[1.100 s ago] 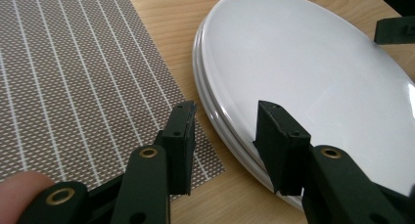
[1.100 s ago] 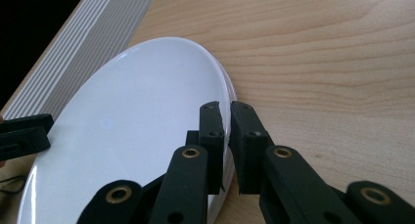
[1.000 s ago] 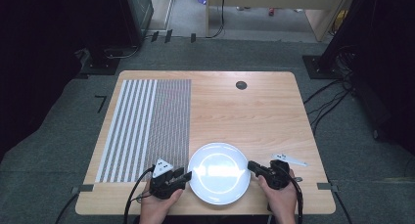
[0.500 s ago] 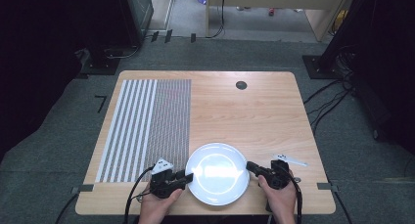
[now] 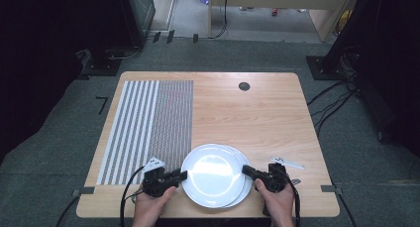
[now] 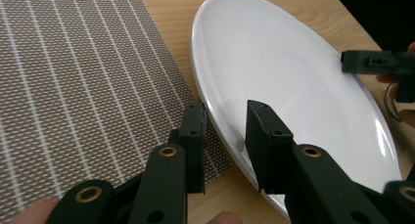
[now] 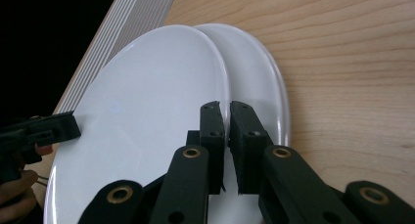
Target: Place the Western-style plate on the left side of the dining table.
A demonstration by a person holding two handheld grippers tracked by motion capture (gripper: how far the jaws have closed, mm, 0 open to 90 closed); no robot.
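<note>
Plates [image 5: 214, 180] — two white ones stacked and offset at the table's [image 5: 257, 118] near edge, the top one being gripped from the right.
Top plate [image 7: 147, 121] sits shifted toward the mat [image 5: 148, 123], its left rim just over the mat's near corner, the lower plate [image 7: 264, 87] peeking out on the right. Right gripper [image 7: 226, 109] has its jaws nearly closed on the top plate's right rim — it looks like a pinch, though contact is hard to confirm. Left gripper [image 6: 227, 114] is parted wide, one jaw over the mat and one over the plate, straddling the left rim without clamping it. My guess at the step: separating or lifting the top plate with both grippers. Next, the left jaws likely need to close on that rim, then both hands lift level so the plate doesn't slip from its thin edge.
</note>
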